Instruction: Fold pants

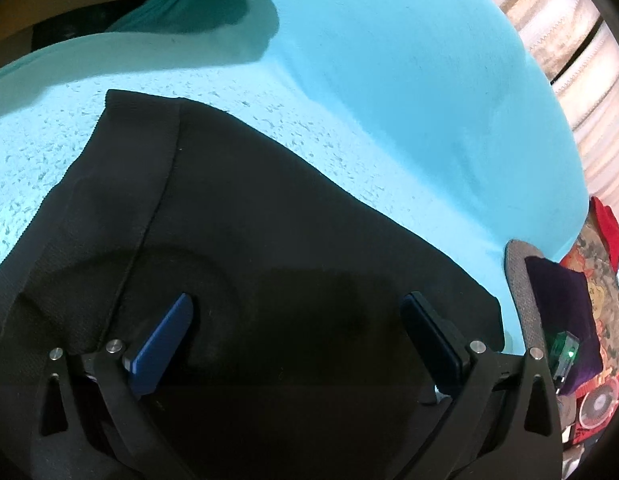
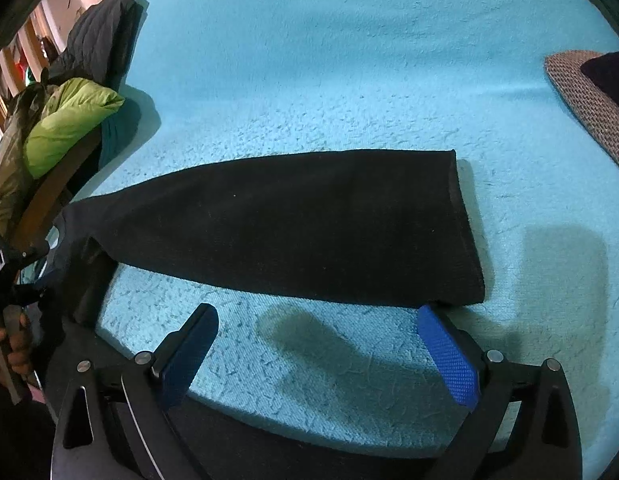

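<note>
The right gripper (image 2: 315, 354) gapes wide over the turquoise fleece blanket (image 2: 349, 80). The black knit pants (image 2: 293, 228) run nine to three o'clock, hem at three. The left gripper (image 1: 295, 338) spreads wide above them.

Your black pants (image 2: 293, 224) are matt knitted cloth lying on a nubbly turquoise terry bed cover (image 2: 349, 60), while your right tongs (image 2: 321, 344) carry blue textured plastic pads (image 2: 449, 360) and shiny metal pins.
</note>
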